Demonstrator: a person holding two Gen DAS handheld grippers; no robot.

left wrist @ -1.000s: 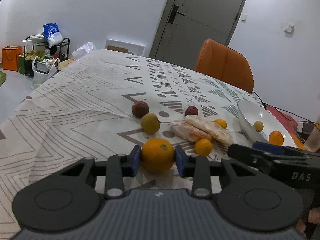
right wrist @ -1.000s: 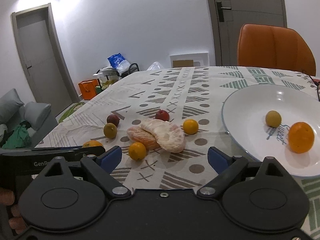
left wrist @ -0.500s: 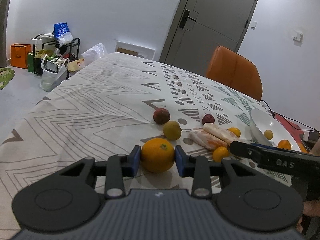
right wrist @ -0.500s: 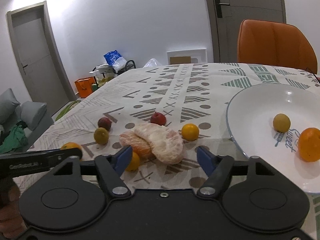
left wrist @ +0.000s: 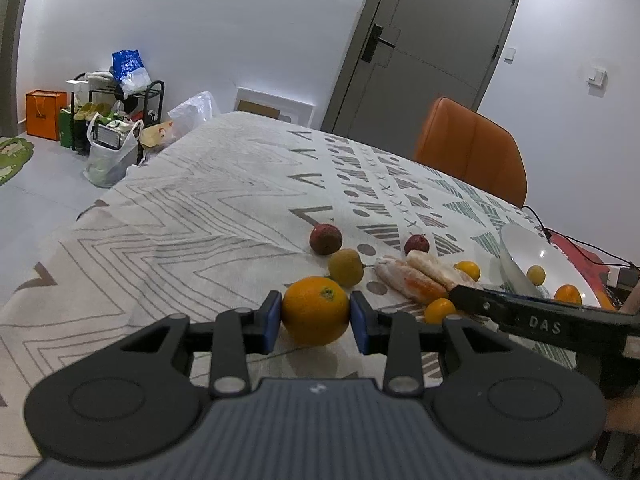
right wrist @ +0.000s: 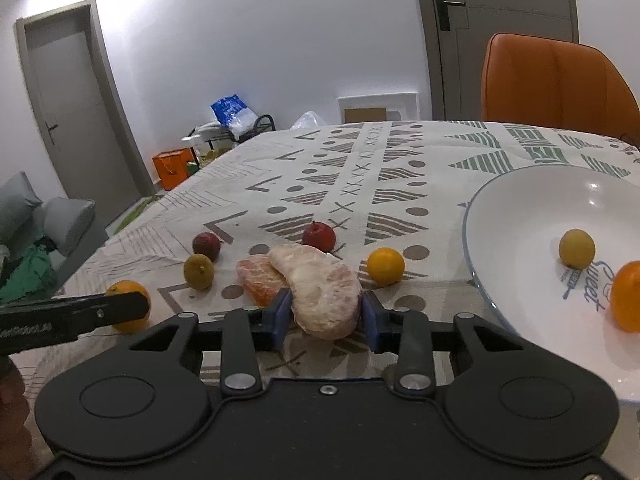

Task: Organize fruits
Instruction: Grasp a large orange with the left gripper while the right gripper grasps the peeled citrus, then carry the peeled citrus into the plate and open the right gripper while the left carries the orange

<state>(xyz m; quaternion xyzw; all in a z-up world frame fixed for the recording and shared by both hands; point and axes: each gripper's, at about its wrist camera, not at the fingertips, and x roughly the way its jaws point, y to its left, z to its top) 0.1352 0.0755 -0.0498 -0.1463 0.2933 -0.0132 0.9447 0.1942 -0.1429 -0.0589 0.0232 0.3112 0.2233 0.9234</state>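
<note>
the tabletop (left wrist: 208, 216), under a patterned cloth, fills the middle of both views. an orange chair (right wrist: 556, 80) stands at its far edge in the upper right of the right wrist view, with a grey door (left wrist: 432, 40) behind it. a white plate (right wrist: 520, 216) lies at the right edge of that view and holds a small yellow-green fruit (right wrist: 576, 248) and an orange fruit (right wrist: 628, 296), near each other but apart.

the left gripper (left wrist: 316, 322) sits low in the centre of the left wrist view, its blue-padded fingers (left wrist: 273, 320) clamped on either side of a large orange (left wrist: 315, 310), which rests just above the cloth in the lower middle of the frame. the right gripper (right wrist: 325, 320) sits low in the centre of its own view; its fingers (right wrist: 281, 316) have just been closing and now press on both sides of a peeled pomelo segment (right wrist: 322, 290) that lies on the cloth. a second, more orange segment (right wrist: 258, 278) lies touching it on the left.

loose on the cloth beyond: a dark red fruit (right wrist: 206, 245) at centre left, a yellow-green fruit (right wrist: 199, 271) just below it, a small red apple (right wrist: 318, 235) behind the segments, and a small yellow citrus (right wrist: 385, 266) right of them. another small citrus (left wrist: 439, 310) shows only in the left wrist view, just before the right gripper's arm.
</note>
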